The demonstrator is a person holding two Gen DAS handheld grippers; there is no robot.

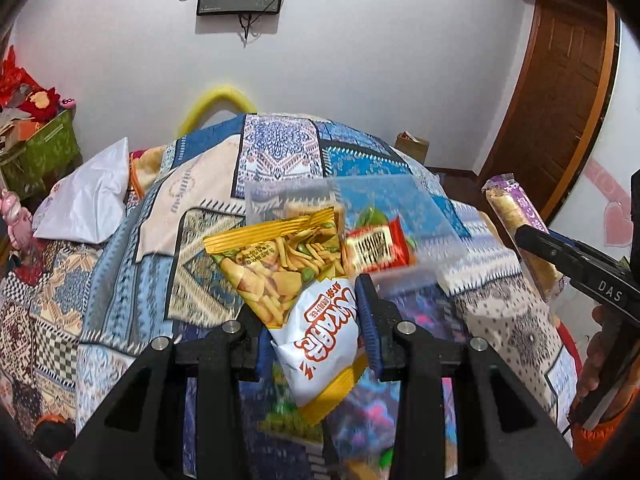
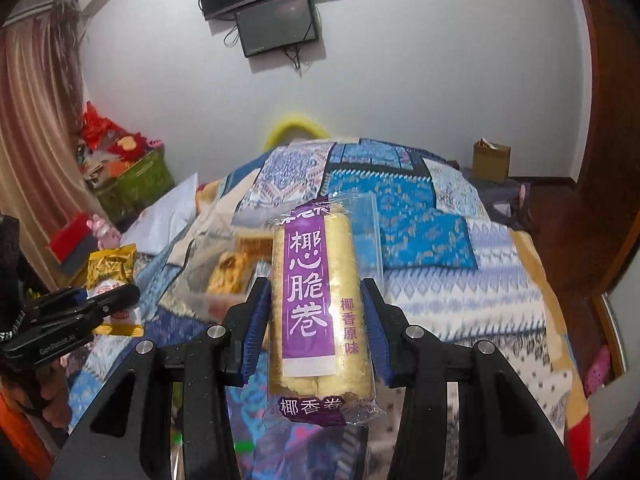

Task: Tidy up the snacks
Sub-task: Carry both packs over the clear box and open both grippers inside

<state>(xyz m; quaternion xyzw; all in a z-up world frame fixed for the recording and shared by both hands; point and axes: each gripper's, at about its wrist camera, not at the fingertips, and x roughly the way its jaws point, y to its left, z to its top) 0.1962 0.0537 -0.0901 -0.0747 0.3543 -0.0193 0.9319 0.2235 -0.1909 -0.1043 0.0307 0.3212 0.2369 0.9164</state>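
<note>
bed (image 1: 280,152) | clear box (image 1: 360,216): snacks | left tool (image 1: 308,320) pinching chip bag (image 1: 288,272) | right tool (image 2: 316,320) pinching roll pack (image 2: 316,300)

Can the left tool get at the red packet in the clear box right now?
Probably not. The left tool is shut on the yellow and white snack bag, so it has no free grip; the red packet lies just ahead in the clear box, unobstructed otherwise.

Bed (image 1: 120,264) under a patchwork quilt (image 2: 424,216) of blue, cream and tan panels.
On the quilt: a clear plastic box (image 1: 400,216) near the middle, a red snack packet (image 1: 380,246) visible through it, other contents blurred. White pillow (image 1: 86,200) at the left edge. A white-and-blue cloth (image 2: 450,188) lies on the far right corner.
</note>
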